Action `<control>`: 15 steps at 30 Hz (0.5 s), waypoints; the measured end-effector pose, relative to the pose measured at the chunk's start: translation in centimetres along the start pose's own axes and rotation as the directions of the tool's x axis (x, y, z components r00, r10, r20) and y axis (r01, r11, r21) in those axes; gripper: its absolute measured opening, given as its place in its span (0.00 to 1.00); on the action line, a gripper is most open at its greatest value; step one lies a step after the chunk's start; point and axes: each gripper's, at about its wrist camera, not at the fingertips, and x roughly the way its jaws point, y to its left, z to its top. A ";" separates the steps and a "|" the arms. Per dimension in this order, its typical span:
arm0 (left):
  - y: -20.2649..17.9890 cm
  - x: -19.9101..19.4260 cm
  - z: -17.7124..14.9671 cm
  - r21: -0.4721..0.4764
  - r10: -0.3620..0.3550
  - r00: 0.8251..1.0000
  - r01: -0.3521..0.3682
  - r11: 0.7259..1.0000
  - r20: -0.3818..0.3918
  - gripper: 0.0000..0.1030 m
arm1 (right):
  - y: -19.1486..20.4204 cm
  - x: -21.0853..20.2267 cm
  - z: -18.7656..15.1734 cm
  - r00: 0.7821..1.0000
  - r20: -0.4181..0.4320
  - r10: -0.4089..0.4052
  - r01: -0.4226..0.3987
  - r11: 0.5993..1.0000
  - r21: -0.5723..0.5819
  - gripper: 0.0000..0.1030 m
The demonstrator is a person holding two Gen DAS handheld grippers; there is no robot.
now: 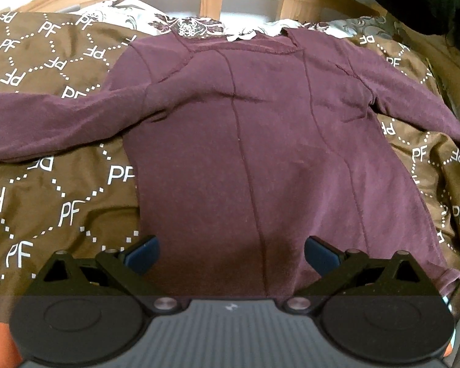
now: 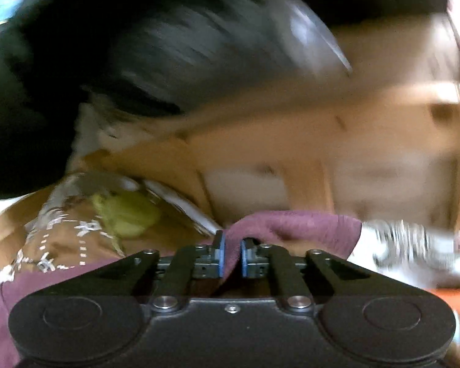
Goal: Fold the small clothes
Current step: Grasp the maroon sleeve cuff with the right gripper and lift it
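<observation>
Left claw [image 1: 231, 254]: jaws spread wide with nothing between them, hanging over the hem of the shirt, blue pads [image 1: 142, 253] clear of the cloth as far as the view shows
Right claw [image 2: 231, 257]: jaws nearly together, a fold of maroon cloth pinched between the blue pads [image 2: 220, 256]; the rest of that view is smeared by blur
Maroon long-sleeved shirt [image 1: 245, 141]: spread flat on the bed, neckline toward the wooden headboard [image 1: 211, 0], hem at the near edge, both sleeves stretched out sideways
Bedspread [image 1: 61, 208]: brown with white lettering, covering the bed under the shirt; a floral pillow [image 1: 187, 26] shows just beyond the collar
Part held: which part of the shirt the right claw has cannot be told from its blurred view, probably a sleeve or side edge on the right
Step in hand: judged to be the first fold, one side gripped and ready to be carried across
Next move: likely calls for drawing the gripped cloth over the body toward the middle seams, keeping it flat, with the left claw free to pin or take the hem
</observation>
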 end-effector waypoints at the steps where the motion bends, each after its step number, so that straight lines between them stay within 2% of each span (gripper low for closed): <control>1: 0.1 -0.1 0.1 -0.006 0.000 1.000 0.000 1.000 0.003 0.99 | 0.9 -0.8 0.0 0.999 0.042 0.023 -0.020 0.998 -0.061 0.08; 3: 0.3 -0.3 0.2 -0.021 0.000 1.000 0.001 1.000 0.011 0.99 | 2.7 -2.3 -0.2 0.990 0.110 0.090 -0.070 0.982 -0.178 0.07; 5: 0.5 -0.5 0.4 -0.040 0.000 1.000 0.000 0.999 0.015 0.99 | 4.9 -4.1 -0.7 0.969 0.161 0.186 -0.130 0.943 -0.305 0.07; 7: 0.9 -0.7 0.5 -0.060 0.002 1.000 -0.001 0.998 0.020 0.99 | 7.1 -6.3 -1.6 0.935 0.187 0.302 -0.200 0.883 -0.425 0.07; 9: 1.3 -0.9 0.7 -0.080 0.009 1.000 -0.007 0.997 0.027 0.99 | 9.0 -8.4 -2.8 0.889 0.190 0.417 -0.258 0.799 -0.544 0.06; 12: 2.3 -1.2 0.8 -0.125 0.015 0.999 -0.011 0.992 0.035 0.99 | 11.8 -11.5 -5.5 0.804 0.146 0.576 -0.317 0.624 -0.714 0.06; 15: 3.4 -1.4 1.1 -0.180 0.015 0.999 -0.008 0.984 0.040 0.99 | 13.5 -14.4 -8.7 0.720 0.032 0.694 -0.357 0.408 -0.840 0.06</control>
